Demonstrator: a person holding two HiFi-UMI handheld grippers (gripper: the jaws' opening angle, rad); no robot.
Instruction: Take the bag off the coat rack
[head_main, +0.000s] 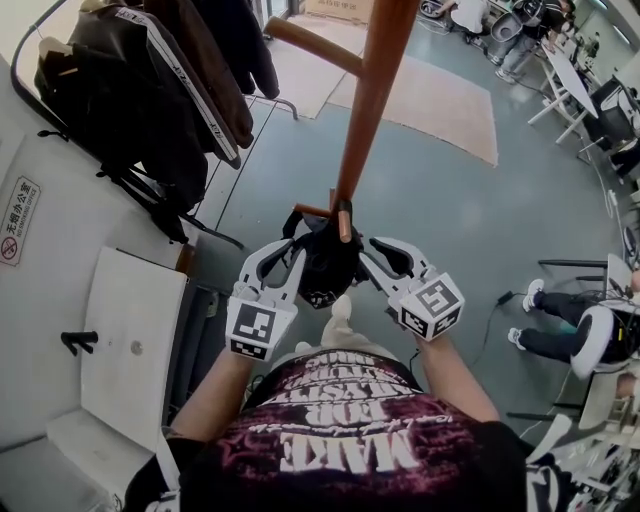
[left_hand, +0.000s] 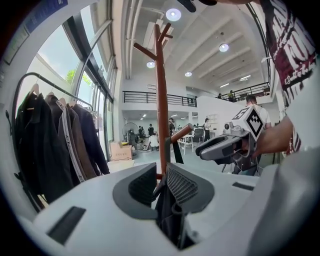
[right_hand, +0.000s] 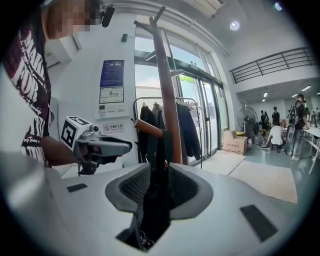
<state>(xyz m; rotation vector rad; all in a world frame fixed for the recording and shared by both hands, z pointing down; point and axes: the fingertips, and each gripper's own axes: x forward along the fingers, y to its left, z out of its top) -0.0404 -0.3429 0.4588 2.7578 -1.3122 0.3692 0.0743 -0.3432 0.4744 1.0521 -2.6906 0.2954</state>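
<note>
A glossy grey-green concrete floor (head_main: 500, 220) carried a beige rectangular mat (head_main: 440, 100). A row of dark hanging jackets (left_hand: 50, 145) stood beside tall glass window walls (left_hand: 92, 95). Round recessed ceiling lamps (left_hand: 173, 14) glowed above a black-railed mezzanine balcony (left_hand: 145, 97). A blue poster (right_hand: 112, 74) hung on the plain white wall (right_hand: 80, 85).

both forearms reach forward, converging on the bag (head_main: 327, 262). the left gripper (left_hand: 161, 186) sits at the bag's left side, its jaws pinched on the dark fabric. the right gripper (right_hand: 156, 189) sits at the bag's right side, its jaws seemingly clamped on the fabric too, slightly wider apart.
</note>
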